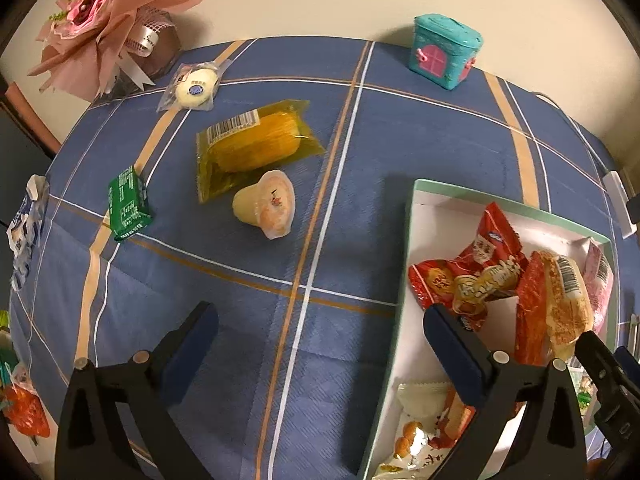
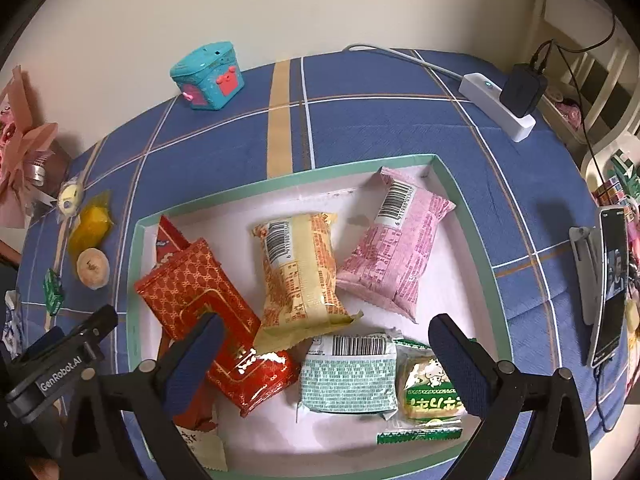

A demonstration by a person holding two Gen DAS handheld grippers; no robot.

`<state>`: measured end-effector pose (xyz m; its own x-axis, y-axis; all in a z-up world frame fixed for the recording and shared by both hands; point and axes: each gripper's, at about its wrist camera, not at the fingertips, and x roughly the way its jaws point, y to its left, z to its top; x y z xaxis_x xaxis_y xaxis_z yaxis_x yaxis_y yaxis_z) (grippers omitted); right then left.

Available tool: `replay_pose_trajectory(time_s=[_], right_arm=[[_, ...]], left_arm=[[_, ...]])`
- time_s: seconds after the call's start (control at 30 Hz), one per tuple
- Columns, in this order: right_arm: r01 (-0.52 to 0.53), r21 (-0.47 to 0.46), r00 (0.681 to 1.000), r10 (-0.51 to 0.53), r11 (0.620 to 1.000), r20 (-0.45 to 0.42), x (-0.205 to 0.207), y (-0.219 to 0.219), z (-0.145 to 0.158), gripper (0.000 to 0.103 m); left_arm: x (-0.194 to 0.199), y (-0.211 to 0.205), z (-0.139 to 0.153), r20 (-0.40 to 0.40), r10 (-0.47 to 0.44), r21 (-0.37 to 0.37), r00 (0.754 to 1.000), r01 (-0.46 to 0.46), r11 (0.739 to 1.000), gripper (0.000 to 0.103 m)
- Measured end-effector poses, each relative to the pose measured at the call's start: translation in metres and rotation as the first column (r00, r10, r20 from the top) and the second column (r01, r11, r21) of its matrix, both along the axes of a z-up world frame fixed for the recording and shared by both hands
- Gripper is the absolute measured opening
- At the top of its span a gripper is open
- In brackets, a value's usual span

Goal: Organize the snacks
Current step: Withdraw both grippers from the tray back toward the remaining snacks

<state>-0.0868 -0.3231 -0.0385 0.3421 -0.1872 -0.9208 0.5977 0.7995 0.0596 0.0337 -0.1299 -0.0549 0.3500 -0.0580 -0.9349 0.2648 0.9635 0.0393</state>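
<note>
A white box with a green rim (image 1: 406, 240) (image 2: 280, 184) holds several snack packs: a red one (image 2: 208, 300), a yellow one (image 2: 300, 272), a pink one (image 2: 400, 248) and a pale green one (image 2: 348, 376). Loose on the blue cloth left of the box lie a yellow cake pack (image 1: 256, 140), a jelly cup (image 1: 268, 204), a small green pack (image 1: 128, 204) and a round white cake pack (image 1: 194, 86). My left gripper (image 1: 320, 316) is open over the cloth by the box's left rim, with nothing in it. My right gripper (image 2: 326, 322) hangs open above the box, holding nothing.
A teal toy tin (image 1: 444, 52) stands at the table's far edge, with a pink bouquet (image 1: 100, 20) in the far left corner. A white power strip (image 2: 496, 104) with a charger lies at the far right. A phone on a stand (image 2: 608, 280) is at the right edge.
</note>
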Motion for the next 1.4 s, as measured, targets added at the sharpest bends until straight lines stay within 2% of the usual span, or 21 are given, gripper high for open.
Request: replay_pose_trajectory(time_s=[0.27, 0.43, 0.7, 1.0, 1.13, 1.23, 1.4], right_arm=[[0.000, -0.036, 1.000, -0.001, 0.999, -0.010, 0.003, 0.002, 0.001, 0.103], [-0.010, -0.050, 1.000, 0.010, 0.999, -0.002, 0.005, 0.007, 0.007, 0.103], [-0.030, -0.030, 0.999, 0.031, 0.999, 0.008, 0.007, 0.018, 0.016, 0.103], [-0.072, -0.053, 0.997, 0.074, 0.996, 0.031, 0.017, 0.038, 0.032, 0.103], [-0.104, -0.052, 0.994, 0.105, 0.993, 0.017, 0.028, 0.051, 0.029, 0.103], [-0.117, -0.040, 0.993, 0.118, 0.992, 0.006, 0.035, 0.061, 0.025, 0.103], [-0.160, -0.034, 0.987, 0.160, 0.986, 0.001, 0.050, 0.087, 0.021, 0.103]], left_arm=[[0.005, 0.003, -0.005, -0.023, 0.009, -0.006, 1.000, -0.010, 1.000, 0.103], [0.004, 0.001, 0.000, -0.027, -0.018, -0.014, 0.999, 0.018, 1.000, 0.103], [0.005, 0.006, 0.020, 0.052, 0.024, -0.010, 0.998, -0.024, 1.000, 0.103], [0.012, 0.028, 0.052, 0.165, 0.071, -0.066, 0.984, -0.061, 0.996, 0.103], [0.017, 0.038, 0.065, 0.228, 0.061, -0.033, 0.972, -0.055, 0.998, 0.103], [0.025, 0.051, 0.060, 0.200, 0.076, 0.011, 0.977, -0.080, 0.997, 0.103], [0.042, 0.084, 0.036, 0.087, 0.163, 0.068, 0.983, -0.169, 0.983, 0.103]])
